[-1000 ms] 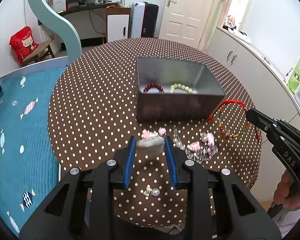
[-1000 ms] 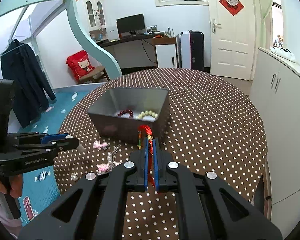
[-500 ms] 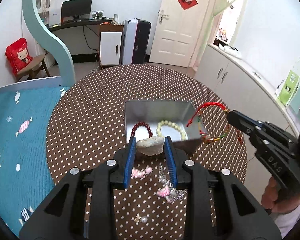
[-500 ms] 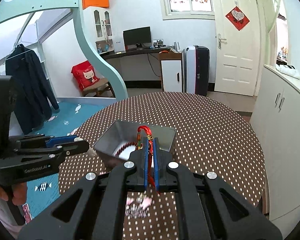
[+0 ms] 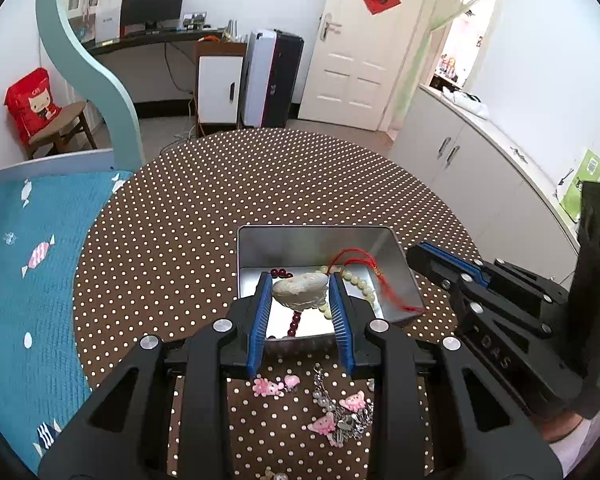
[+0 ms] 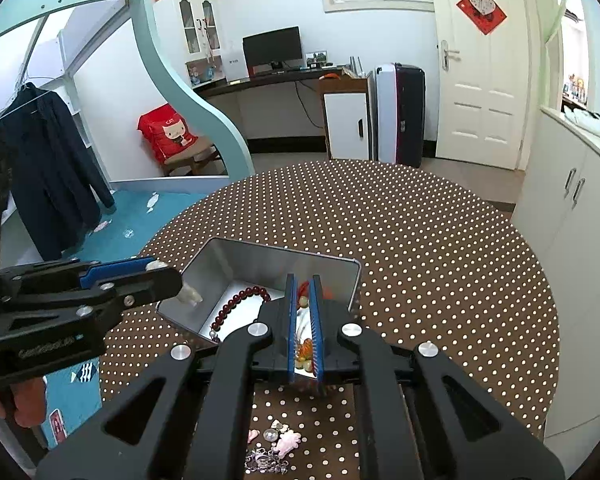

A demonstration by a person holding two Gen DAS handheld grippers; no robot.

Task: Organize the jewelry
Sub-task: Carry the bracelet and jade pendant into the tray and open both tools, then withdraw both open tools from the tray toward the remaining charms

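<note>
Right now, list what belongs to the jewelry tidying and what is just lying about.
Job: metal tin, white pendant, red string bracelet, dark red beads, pale beads, pink charms.
Lying about: suitcase, red bag, monitor, dark coat.

Both grippers crowd tin (image 5: 256,248); far table (image 5: 260,168) free.

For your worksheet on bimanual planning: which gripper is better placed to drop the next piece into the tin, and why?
Left. The left gripper holds the white pendant over the tin; the red cord bracelet already lies inside.
</note>
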